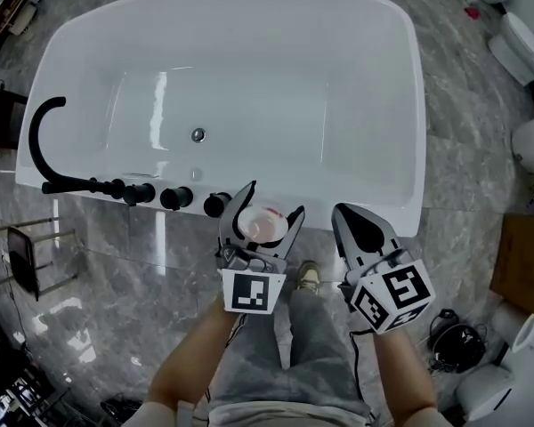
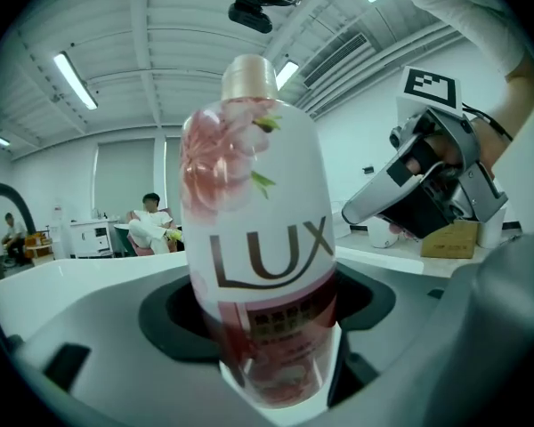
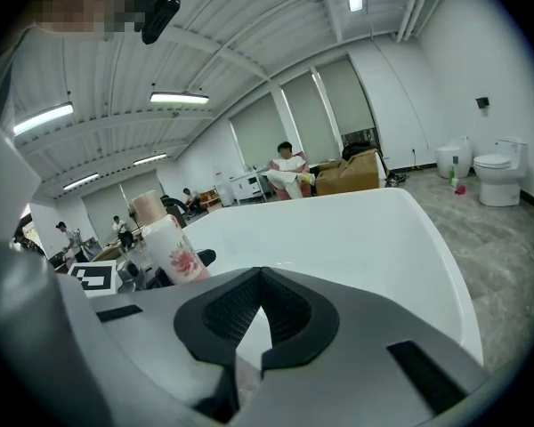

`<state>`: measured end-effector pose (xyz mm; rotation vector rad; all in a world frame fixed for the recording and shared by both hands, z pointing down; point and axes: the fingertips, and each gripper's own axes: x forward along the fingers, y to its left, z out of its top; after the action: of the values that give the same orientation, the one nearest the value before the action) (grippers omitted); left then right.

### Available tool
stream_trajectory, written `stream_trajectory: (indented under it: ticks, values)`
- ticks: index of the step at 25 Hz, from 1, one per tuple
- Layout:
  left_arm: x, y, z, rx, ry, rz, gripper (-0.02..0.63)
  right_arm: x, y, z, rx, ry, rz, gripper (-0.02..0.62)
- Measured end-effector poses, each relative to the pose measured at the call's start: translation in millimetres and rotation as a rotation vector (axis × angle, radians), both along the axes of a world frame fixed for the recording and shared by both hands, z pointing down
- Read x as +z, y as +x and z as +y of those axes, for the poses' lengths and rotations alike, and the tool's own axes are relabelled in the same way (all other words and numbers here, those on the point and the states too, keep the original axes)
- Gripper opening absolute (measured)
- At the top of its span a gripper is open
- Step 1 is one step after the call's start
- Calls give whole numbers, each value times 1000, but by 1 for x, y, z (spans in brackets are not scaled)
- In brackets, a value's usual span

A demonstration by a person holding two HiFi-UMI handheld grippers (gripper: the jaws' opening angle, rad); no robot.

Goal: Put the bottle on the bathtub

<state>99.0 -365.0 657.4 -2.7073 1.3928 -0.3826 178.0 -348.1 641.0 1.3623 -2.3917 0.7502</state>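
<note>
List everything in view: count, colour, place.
bathtub: one, white, centre of the head view
bottle: one, white with pink flowers and a pale pink cap, upright over the tub's near rim
faucet: one, black curved spout, tub's left rim
knobs: three, black, near rim beside the faucet
drain: one, metal, tub floor
floor: grey marble, all around the tub
toilets: several, white, far right on the floor
cardboard box: one, brown, right edge
left gripper: grey, jaws closed on the bottle
right gripper: grey, jaws together, empty, beside the left one
</note>
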Motion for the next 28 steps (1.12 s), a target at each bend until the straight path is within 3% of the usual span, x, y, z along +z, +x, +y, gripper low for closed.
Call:
stream_trajectory:
  ticks: [9, 22, 28]
  values:
    - [32, -3, 0, -16, -40, 35, 368, 23, -2, 5, 0, -21, 8, 28]
    - [62, 1, -1, -8, -16, 1, 370, 48, -2, 22, -4, -74, 10, 28]
    - [65, 2, -2, -19, -52, 14, 371, 53, -3, 21, -7, -99, 16, 28]
